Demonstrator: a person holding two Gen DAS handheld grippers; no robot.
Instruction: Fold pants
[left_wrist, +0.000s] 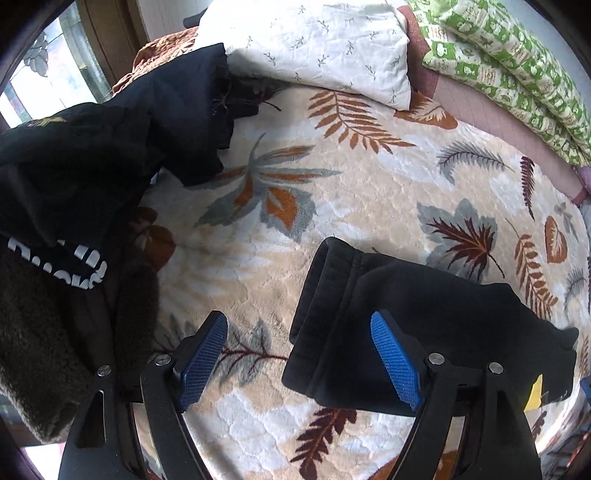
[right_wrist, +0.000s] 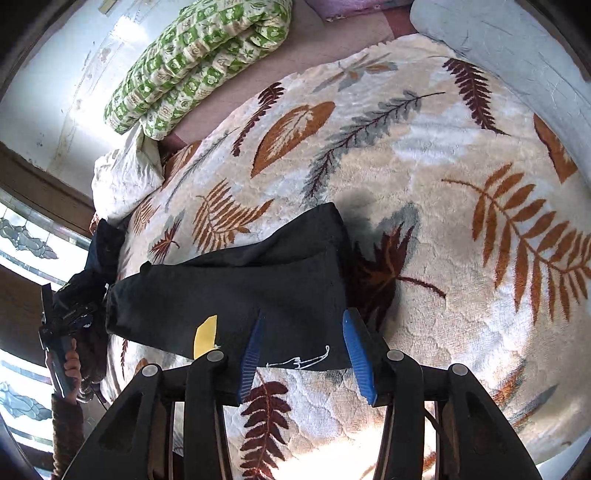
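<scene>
Item: folded black pants (right_wrist: 236, 291), lying on the leaf-print blanket (right_wrist: 443, 229) of the bed. Your left gripper (left_wrist: 299, 354) has fingers spread, empty, pants just right. Your right gripper (right_wrist: 306, 350) is nearer, fingers parted, straddling the near edge, unpinched. Long axis: left-right across the right view.

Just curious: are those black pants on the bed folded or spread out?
Folded: the black pants lie as a compact layered bundle on the leaf-patterned blanket.

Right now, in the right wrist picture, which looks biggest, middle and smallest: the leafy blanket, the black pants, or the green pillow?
1. Leafy blanket, filling most of the picture.
2. Black pants.
3. Green pillow, though it lies farther from the camera, so its true size is unsure.
</scene>
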